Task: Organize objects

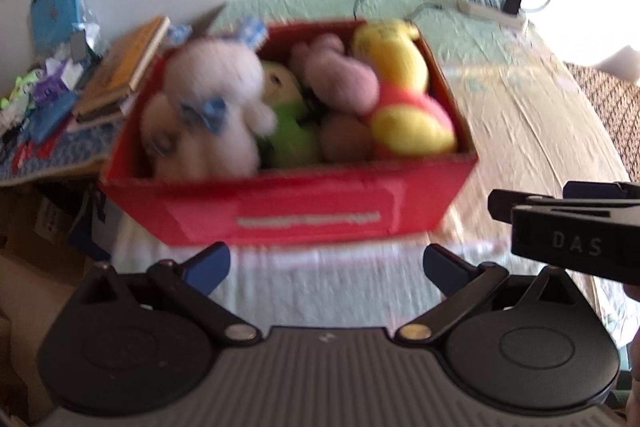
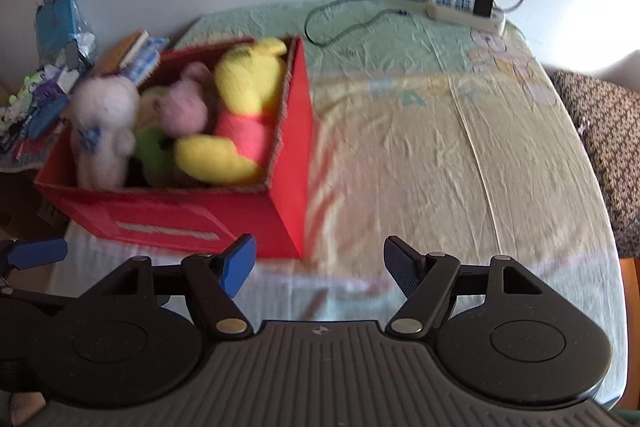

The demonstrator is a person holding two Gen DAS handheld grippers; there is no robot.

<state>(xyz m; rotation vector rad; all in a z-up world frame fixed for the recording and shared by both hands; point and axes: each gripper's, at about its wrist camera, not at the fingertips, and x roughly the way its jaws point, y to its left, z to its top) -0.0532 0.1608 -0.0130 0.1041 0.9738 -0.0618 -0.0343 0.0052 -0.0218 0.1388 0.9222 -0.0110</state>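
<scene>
A red box [image 1: 304, 215] [image 2: 168, 223] stands on the bed, filled with plush toys: a white bunny [image 1: 216, 99] [image 2: 104, 123], a green toy [image 1: 288, 131] [image 2: 150, 147], a pink toy [image 1: 336, 75] [image 2: 186, 103] and a yellow-and-red bear [image 1: 404, 95] [image 2: 236, 119]. My left gripper [image 1: 326, 267] is open and empty, just in front of the box. My right gripper [image 2: 320, 267] is open and empty, near the box's front right corner. The right gripper's body [image 1: 576, 227] shows at the right of the left wrist view.
A cluttered side table [image 1: 60, 99] with books [image 1: 124, 67] and blue packets [image 2: 56, 15] stands left of the box. A white power strip [image 2: 464, 11] with a charger and cables lies at the bed's far edge. The wrinkled sheet [image 2: 440, 155] stretches right of the box.
</scene>
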